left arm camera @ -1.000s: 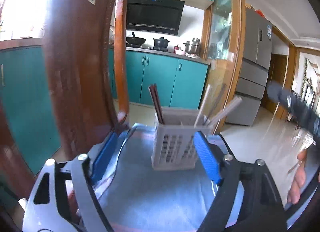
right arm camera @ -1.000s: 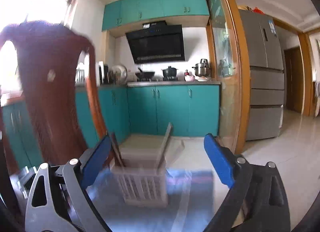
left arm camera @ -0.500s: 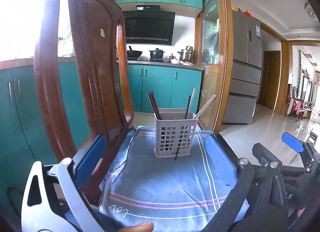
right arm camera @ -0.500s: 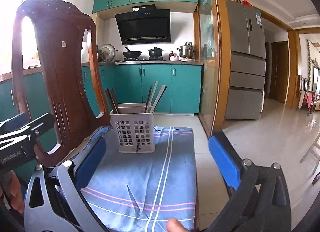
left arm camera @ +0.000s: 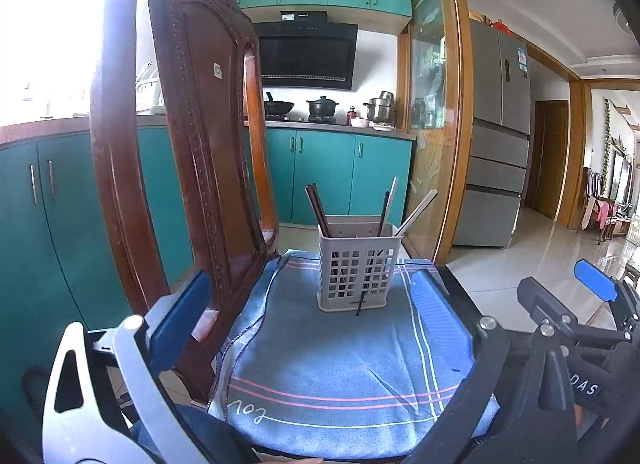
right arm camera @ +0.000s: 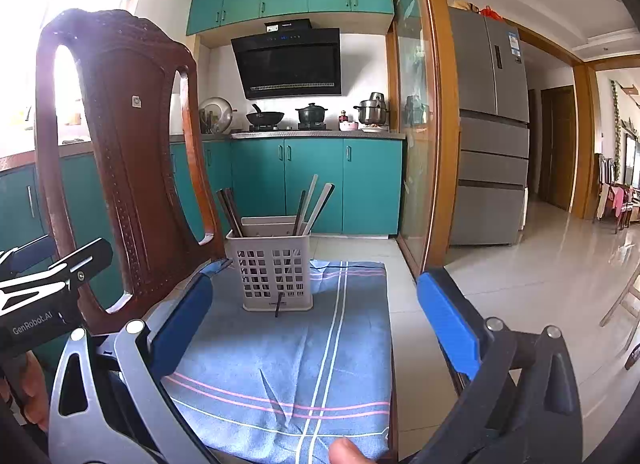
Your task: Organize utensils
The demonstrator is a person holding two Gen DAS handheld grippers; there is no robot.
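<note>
Compared with a second ago: both views were blurred and close on the utensil basket [left arm camera: 358,264]; now both are sharp and the basket sits farther off, past the fingertips. A half second ago the framing was nearly the same as now.

Basket: pale grey plastic, square, lattice-walled, upright on the far half of the blue cloth [left arm camera: 340,360]. Dark chopsticks [left arm camera: 318,209] lean to its left corner; pale sticks [left arm camera: 416,211] and one dark stick lean right. One thin dark stick pokes out through the lattice at the bottom front, tip on the cloth.

Cloth: soft woven towel, blue with pink and white stripes, mildly creased, draped over the seat of a chair [left arm camera: 192,143]. Chair back is dark reddish wood, carved with beaded trim, glossy, rising at left.

Left gripper [left arm camera: 316,304]: blue ribbed pads spread wide, nothing between them, touching nothing; the basket is ahead of the gap, apart. Left pad is in front of the chair back.

Right gripper [right arm camera: 312,320]: jaws equally wide, empty, basket beyond and apart. Seen from the left view it sits at the right edge.

A fingertip [right arm camera: 346,452] shows at the bottom edge on the cloth's near hem.
</note>
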